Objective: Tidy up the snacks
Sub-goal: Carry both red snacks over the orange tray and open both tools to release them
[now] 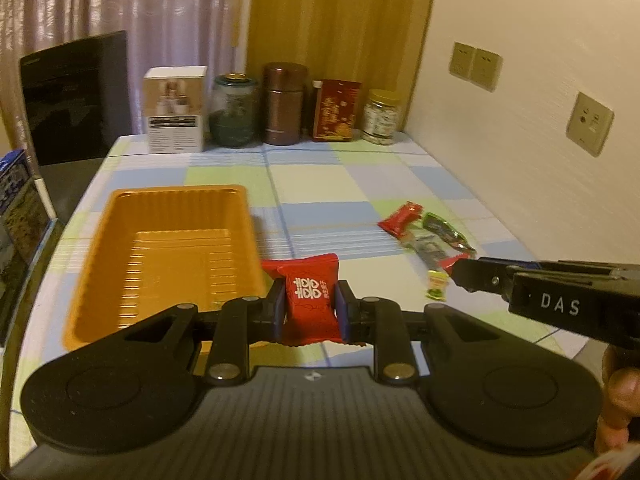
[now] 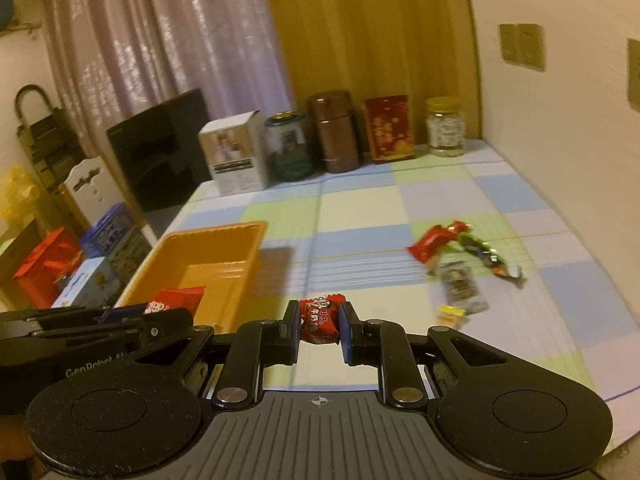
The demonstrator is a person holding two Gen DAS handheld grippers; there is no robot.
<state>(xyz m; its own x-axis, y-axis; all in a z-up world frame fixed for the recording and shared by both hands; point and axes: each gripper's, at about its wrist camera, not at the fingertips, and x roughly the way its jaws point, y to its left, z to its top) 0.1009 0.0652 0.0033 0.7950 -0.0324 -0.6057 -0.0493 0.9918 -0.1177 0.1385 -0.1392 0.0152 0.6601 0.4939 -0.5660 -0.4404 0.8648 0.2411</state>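
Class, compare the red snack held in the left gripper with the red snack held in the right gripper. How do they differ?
The left gripper holds a large red packet with a white double-character emblem; the right gripper holds a small red candy with darker print. The large red packet stands above and hangs below the pads; the small red candy barely exceeds them. Both are red, wrapped and clamped above the tablecloth.

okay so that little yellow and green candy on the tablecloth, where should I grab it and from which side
Grip the candy across its short middle, coming from above. It lies flat on the tablecloth, so only its side edges are free. The clear packet sits close behind it, so keep the fingers on its left and right sides.
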